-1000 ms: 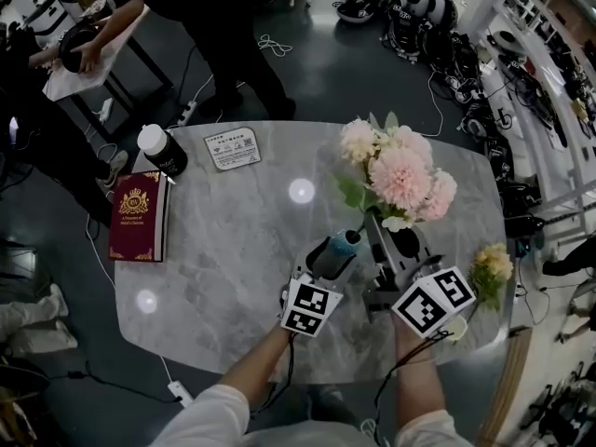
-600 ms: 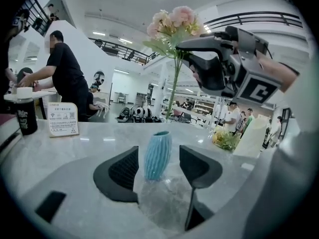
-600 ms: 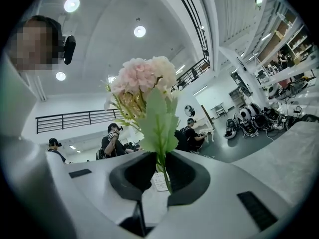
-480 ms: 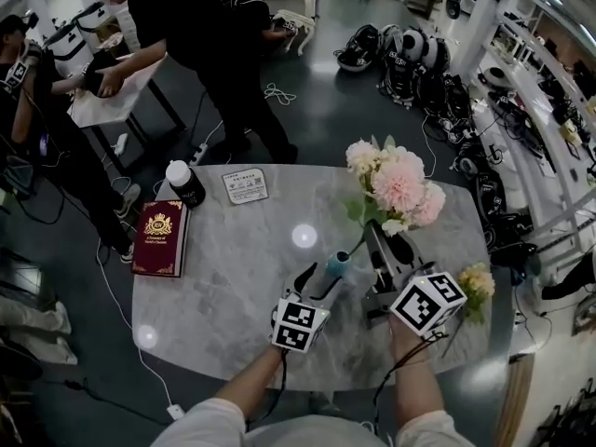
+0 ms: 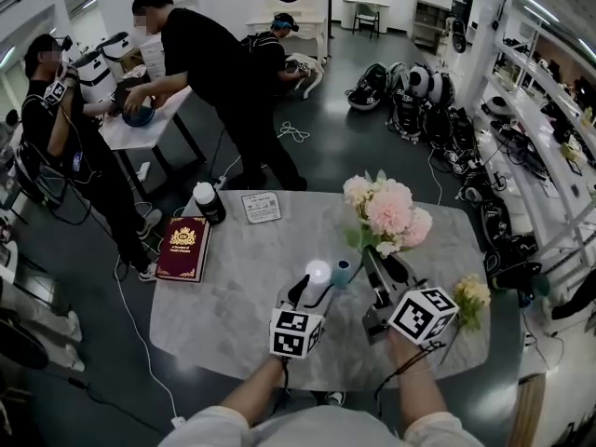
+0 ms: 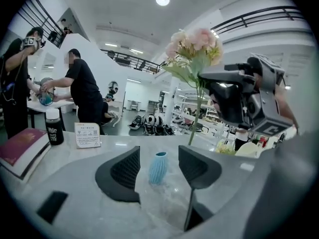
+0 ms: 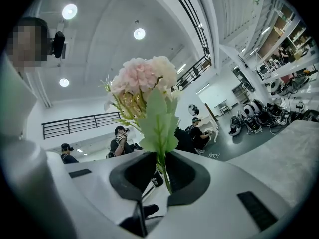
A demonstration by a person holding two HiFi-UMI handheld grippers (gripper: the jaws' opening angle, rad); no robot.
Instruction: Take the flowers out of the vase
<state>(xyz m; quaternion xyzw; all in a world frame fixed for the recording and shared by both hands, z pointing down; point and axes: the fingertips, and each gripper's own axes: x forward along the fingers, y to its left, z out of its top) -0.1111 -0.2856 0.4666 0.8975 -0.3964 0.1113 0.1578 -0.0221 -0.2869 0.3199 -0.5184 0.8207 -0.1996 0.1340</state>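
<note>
1. The right gripper [image 7: 160,161] is pinching the green stem [image 7: 164,176] of the pink flowers [image 5: 386,210] between its nearly closed fingers, holding the bunch upright at centre right of the head view.
2. The blue vase [image 6: 158,167] is standing on the marble table [image 5: 233,287], low centre in the left gripper view.
3. The left gripper [image 6: 159,151] is holding its fingers spread either side of the vase, not touching it.
4. There, the stem's lower end is hanging just right of the vase.
</note>
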